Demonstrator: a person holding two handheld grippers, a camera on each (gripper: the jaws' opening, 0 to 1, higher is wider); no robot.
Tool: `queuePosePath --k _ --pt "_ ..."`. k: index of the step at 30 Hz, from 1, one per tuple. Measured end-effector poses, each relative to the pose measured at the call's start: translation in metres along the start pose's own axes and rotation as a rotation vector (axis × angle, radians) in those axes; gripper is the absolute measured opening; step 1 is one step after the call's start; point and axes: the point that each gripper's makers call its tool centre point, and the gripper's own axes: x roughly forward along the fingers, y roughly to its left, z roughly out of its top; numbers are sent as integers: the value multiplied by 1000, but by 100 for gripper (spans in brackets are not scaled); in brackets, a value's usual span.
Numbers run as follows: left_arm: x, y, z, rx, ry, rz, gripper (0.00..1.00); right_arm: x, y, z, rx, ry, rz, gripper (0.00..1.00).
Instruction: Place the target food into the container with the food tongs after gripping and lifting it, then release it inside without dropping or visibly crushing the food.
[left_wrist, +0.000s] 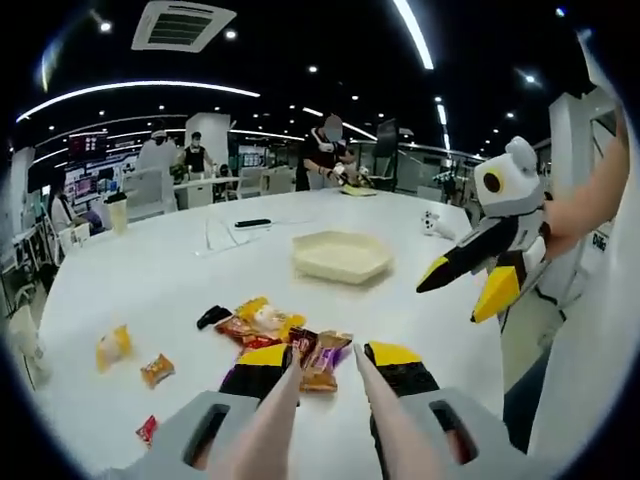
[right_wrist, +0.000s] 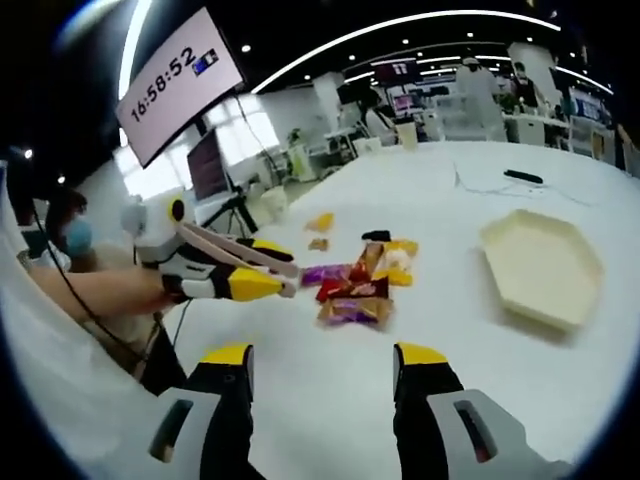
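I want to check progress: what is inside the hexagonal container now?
The hexagonal container looks empty; no snack is visible inside. In the left gripper view, its near wall hides part of the floor.

White-bodied left hand-held gripper (left_wrist: 326, 385) and right hand-held gripper (right_wrist: 325, 385), black jaws, yellow tips; sleeves seemingly short.

The table (left_wrist: 150, 270) is smooth white, faintly glossy under the ceiling lights. The hexagonal container (left_wrist: 342, 256) looks like matt cream plastic. The snack packets (right_wrist: 358, 285) are shiny crinkled foil wrappers (orange, red, purple). The tongs (left_wrist: 325, 410) look smooth, pale and matt, perhaps plastic; the blur makes that uncertain.
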Motion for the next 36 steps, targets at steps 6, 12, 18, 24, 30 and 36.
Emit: queuePosePath --k 6,12,18,24,30,36 --pt "8 0 -2 17 12 -12 28 -5 -2 -9 -10 23 -7 56" --pt "23 -4 -5 42 29 -40 28 -13 -9 -14 22 25 -31 56" --pt "36 -7 -9 62 50 -72 28 -19 -17 -13 35 16 -56 56" --pt "47 -2 -11 83 67 -83 28 -21 -18 -17 35 26 -61 56" --pt "59 1 -22 98 102 -95 28 -24 -21 -20 57 23 -70 56" --pt "71 -1 -35 130 151 -116 28 -26 -24 -23 61 34 -69 55"
